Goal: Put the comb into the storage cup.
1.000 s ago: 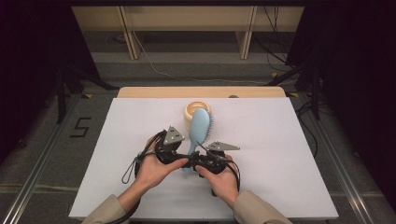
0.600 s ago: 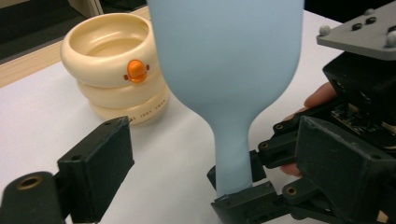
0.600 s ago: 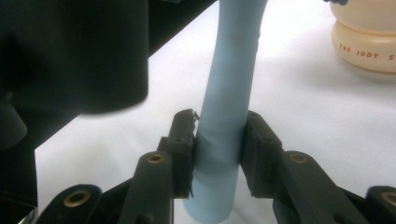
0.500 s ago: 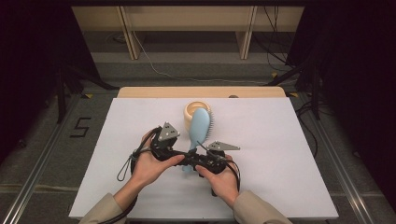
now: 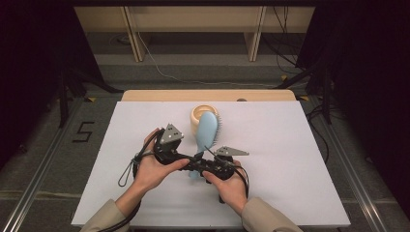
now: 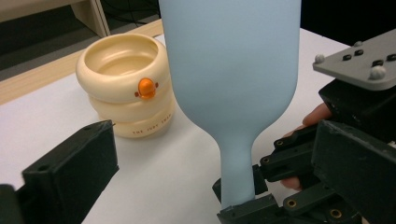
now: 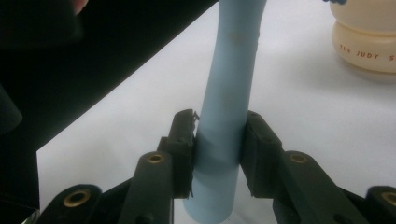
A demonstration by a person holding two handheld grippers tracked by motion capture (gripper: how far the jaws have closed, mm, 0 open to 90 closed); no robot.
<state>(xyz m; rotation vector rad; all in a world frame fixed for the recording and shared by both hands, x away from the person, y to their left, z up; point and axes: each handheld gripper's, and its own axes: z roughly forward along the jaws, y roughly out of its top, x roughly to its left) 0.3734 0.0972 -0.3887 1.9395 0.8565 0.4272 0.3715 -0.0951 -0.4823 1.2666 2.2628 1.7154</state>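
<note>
- The light blue hairbrush (image 5: 207, 133) is held up off the white worktop (image 5: 300, 159), with its handle clamped by the right tool (image 5: 200, 165) down near the butt end.
- In the right gripper view that clamp is seen up close: both black jaws are pressed flat on either side of the hairbrush (image 7: 229, 107) handle, and a short stub of handle sticks out below the right tool (image 7: 217, 154).
- The left tool (image 5: 186, 162) is spread wide apart. Its jaws have just been opening, and nothing is squeezed by them now.
- In the left gripper view the hairbrush (image 6: 233, 79) back is seen standing between the two spread jaws, touched by neither, with the left tool (image 6: 224, 179) kept just clear of the handle.
- The right tool (image 6: 247, 193) is also seen there, pinched on the bottom of the handle, with the person's fingers behind it.
- The cream ringed cup (image 5: 203, 115) is parked on the worktop just behind the hairbrush head, towards the far edge. Whether the two are touching can't be told.
- In the left gripper view the cup (image 6: 125, 88) is seen to the left of the hairbrush, with a little orange knob on its side and small print on its lowest ring.
</note>
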